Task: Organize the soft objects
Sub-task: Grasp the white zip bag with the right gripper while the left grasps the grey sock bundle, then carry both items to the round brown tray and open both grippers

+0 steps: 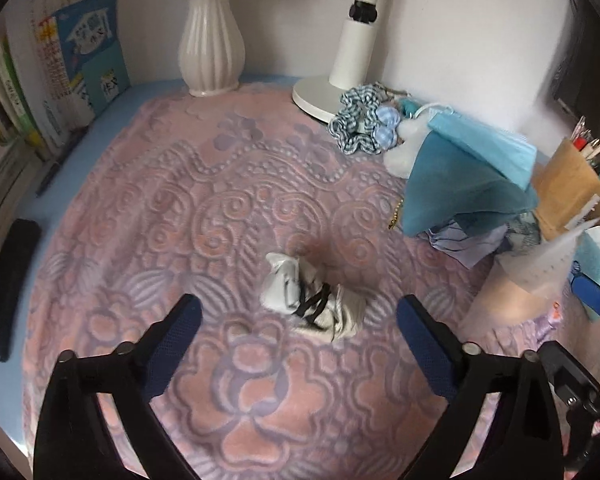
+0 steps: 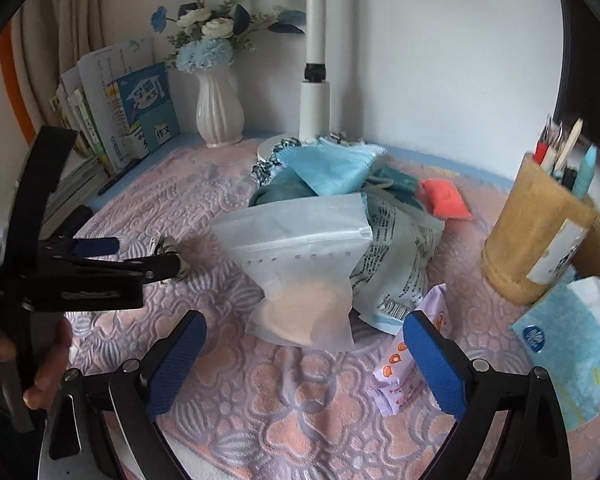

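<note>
The left gripper (image 1: 298, 316) hangs spread wide and empty over a crumpled white cloth with black straps (image 1: 312, 300), which lies mid-towel on the pink embossed towel (image 1: 204, 208). The right gripper (image 2: 304, 344), also spread and empty, faces a frosted zip pouch (image 2: 300, 264) leaning on the heap at the far right. A pinch on a loose strap alone could let the cloth unravel or slip; nudging the pouch could topple the heap.

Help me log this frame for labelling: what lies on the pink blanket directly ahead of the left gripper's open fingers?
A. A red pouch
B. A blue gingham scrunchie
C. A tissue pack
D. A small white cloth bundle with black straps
D: in the left wrist view the white bundle with black straps lies alone on the pink blanket, just ahead of the open left gripper, whose fingers are not touching it.
</note>
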Demonstrator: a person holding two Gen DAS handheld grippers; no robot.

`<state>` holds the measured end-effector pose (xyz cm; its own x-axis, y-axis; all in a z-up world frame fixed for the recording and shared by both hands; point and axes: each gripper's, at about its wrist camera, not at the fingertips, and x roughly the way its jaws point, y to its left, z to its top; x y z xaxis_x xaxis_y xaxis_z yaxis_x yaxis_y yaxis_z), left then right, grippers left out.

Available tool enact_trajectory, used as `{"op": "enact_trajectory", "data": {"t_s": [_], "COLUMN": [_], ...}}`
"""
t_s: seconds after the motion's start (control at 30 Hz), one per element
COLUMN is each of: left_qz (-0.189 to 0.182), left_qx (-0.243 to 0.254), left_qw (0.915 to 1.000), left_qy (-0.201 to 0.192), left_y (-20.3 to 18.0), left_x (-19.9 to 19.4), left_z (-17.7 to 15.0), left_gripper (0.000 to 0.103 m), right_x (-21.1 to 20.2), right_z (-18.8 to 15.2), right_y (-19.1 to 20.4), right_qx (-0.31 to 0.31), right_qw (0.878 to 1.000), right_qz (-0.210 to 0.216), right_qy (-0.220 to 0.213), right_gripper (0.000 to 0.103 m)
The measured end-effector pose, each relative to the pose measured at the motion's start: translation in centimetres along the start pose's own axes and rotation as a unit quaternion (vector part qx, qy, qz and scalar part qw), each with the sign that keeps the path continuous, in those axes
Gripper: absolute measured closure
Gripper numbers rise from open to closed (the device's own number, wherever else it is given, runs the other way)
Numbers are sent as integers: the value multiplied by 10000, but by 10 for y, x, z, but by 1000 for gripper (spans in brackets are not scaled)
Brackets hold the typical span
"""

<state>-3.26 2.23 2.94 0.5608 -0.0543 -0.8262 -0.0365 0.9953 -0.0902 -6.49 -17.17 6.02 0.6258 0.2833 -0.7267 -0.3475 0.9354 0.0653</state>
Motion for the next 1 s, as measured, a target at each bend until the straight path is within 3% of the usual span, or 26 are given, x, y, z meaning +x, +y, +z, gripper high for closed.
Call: {"op": "enact_trajectory", "data": {"t_s": [0.2, 0.27, 0.3, 0.37, 0.4, 0.67, 1.0], "left_qz": [121, 126, 154, 199, 211, 119, -541], "left_qx": [-108, -77, -1, 99, 134, 328, 768], "left_qw": [9999, 9999, 9999, 9997, 9995, 9975, 9909], "left_qy": [25, -7, -52, -112, -166, -609, -967], "left_y": [-3, -4, -7, -11, -13, -25, -86], "left_x": [18, 19, 18, 18, 16, -13, -42], "left_z": [0, -1, -1, 0, 0, 9, 37], "left_gripper": [31, 41, 52, 57, 57, 59, 59], "right_x": [20, 27, 31, 38, 40, 5, -20], "right_z": [3, 4, 5, 5, 5, 7, 16], "right_y": [-6, -6, -7, -7, -7, -24, -81], "right_qx": [176, 224, 270, 276, 264, 483, 990], "right_qw": [9996, 9993, 9990, 9986, 9986, 9987, 9927], "right_qz": [-10, 20, 23, -32, -34, -95, -611], "right_qy": [215, 296, 352, 448, 465, -116, -309], "right_gripper": [10, 17, 27, 53, 58, 60, 60]}}
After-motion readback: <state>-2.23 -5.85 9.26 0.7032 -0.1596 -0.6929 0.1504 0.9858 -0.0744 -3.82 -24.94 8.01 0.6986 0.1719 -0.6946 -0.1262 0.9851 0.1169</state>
